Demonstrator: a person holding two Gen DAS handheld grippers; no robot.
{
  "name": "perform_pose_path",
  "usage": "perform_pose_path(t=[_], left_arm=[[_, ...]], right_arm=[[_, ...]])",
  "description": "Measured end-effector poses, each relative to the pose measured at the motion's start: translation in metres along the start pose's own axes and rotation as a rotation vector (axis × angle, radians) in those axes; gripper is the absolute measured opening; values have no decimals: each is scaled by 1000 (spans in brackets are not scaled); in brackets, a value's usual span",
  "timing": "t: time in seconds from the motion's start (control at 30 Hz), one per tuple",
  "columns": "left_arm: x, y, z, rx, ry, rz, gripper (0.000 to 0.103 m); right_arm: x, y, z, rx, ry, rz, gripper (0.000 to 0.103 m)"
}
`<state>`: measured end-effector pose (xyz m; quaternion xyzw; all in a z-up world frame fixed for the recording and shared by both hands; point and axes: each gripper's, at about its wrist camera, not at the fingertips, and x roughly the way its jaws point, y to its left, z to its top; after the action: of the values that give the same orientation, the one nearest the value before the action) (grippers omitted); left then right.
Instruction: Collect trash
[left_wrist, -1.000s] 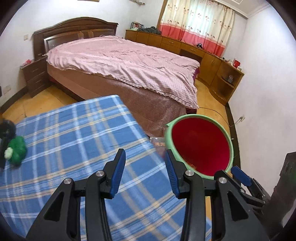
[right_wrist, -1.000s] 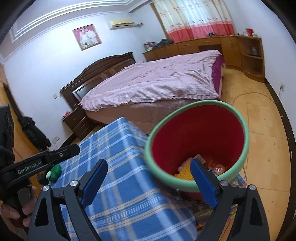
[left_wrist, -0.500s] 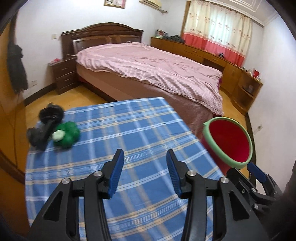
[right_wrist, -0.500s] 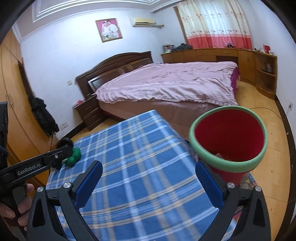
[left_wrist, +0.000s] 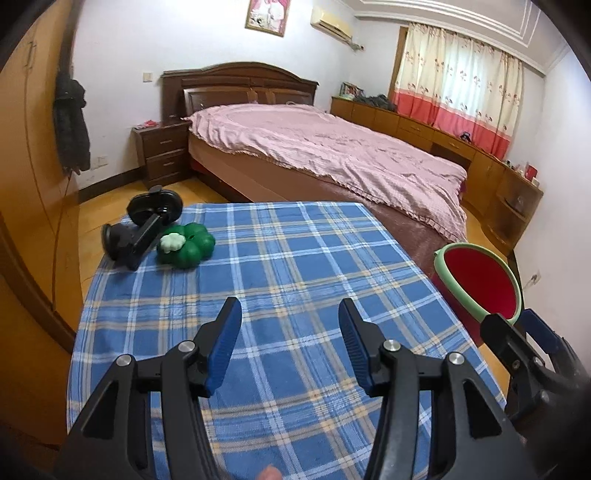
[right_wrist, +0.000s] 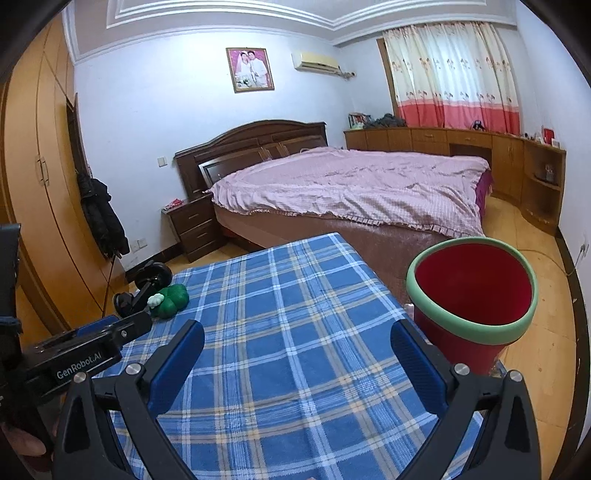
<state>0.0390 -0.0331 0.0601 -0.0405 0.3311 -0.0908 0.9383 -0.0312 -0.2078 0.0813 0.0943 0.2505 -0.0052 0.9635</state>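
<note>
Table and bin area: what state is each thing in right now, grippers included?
Left gripper: jaws have just been opening, empty.
Right gripper: wide open, empty.
Red bin: upright beside the table, mouth open.
Green toy: lying on the checked cloth, untouched.
Black stand: lying at the table's far corner.

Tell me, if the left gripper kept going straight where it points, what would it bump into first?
Probably just the blue checked cloth on the table. The left gripper tilts down at a bare patch of it, jaws open and empty. The green toy sits off to the side.
</note>
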Motion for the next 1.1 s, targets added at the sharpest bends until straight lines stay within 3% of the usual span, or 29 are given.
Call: perform_pose_path(t=[0.47, 1.1], left_arm=[[-16, -6, -31, 36, -61, 59, 55], [-12, -8, -33, 25, -55, 76, 55]], right_arm=[[-14, -8, -24, 37, -23, -24, 103], [-16, -14, -28, 55, -19, -30, 103]])
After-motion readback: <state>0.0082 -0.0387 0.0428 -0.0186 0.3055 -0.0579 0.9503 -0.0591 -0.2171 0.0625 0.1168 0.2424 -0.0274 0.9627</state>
